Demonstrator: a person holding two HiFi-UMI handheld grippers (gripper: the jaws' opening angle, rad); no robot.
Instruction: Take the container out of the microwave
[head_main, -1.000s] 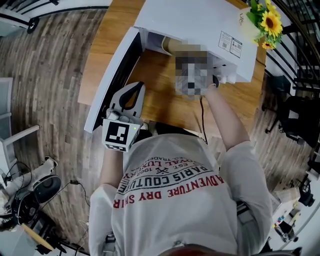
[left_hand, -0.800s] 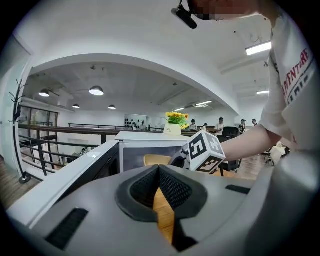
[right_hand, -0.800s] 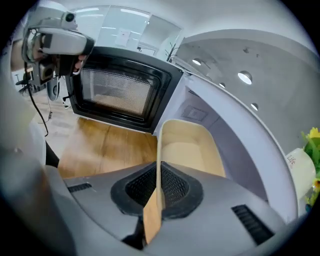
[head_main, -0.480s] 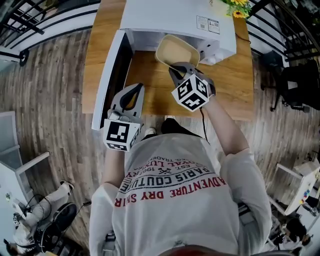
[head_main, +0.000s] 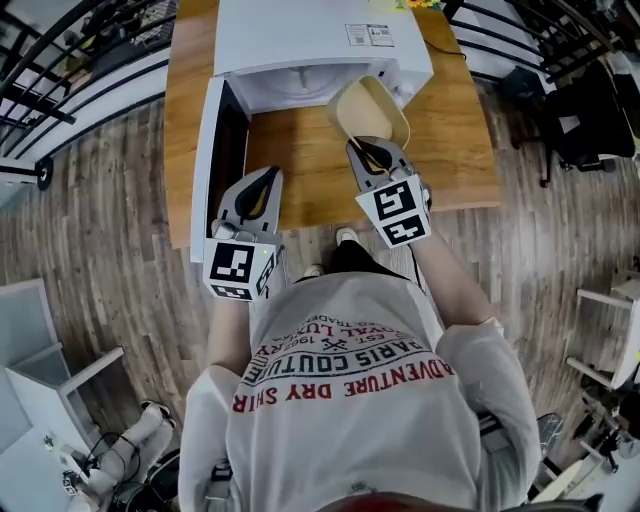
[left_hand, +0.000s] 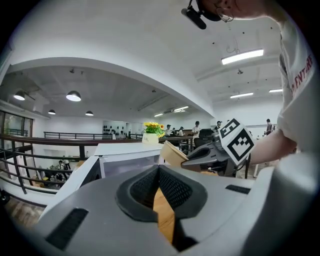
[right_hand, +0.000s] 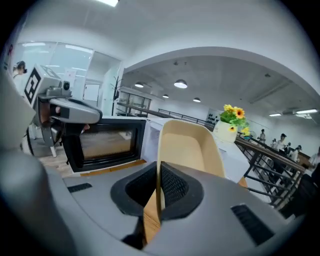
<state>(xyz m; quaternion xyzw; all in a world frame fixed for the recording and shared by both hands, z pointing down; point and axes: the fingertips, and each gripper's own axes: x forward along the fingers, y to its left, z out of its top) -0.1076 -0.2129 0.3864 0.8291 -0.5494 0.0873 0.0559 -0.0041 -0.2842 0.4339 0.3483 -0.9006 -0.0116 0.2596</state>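
Observation:
The beige container (head_main: 370, 108) is outside the white microwave (head_main: 310, 40), held above the wooden table (head_main: 300, 160) just in front of the oven's mouth. My right gripper (head_main: 372, 150) is shut on its near rim. In the right gripper view the thin rim runs between the pads (right_hand: 159, 172) and the empty container (right_hand: 187, 150) tilts up beyond them. My left gripper (head_main: 262, 182) hovers over the table's front edge, beside the open microwave door (head_main: 205, 170). Its jaws meet at the tips (left_hand: 159, 169) with nothing in them.
The microwave door (right_hand: 105, 145) hangs open to the left, and the cavity (head_main: 290, 85) looks empty. A pot of yellow flowers (right_hand: 231, 117) stands on top of the microwave at its right. Wooden floor surrounds the table, with black railings behind.
My right gripper has drawn the container out of the microwave, toward me and upward, rolling as it came. The left gripper has shifted slightly and stays shut.

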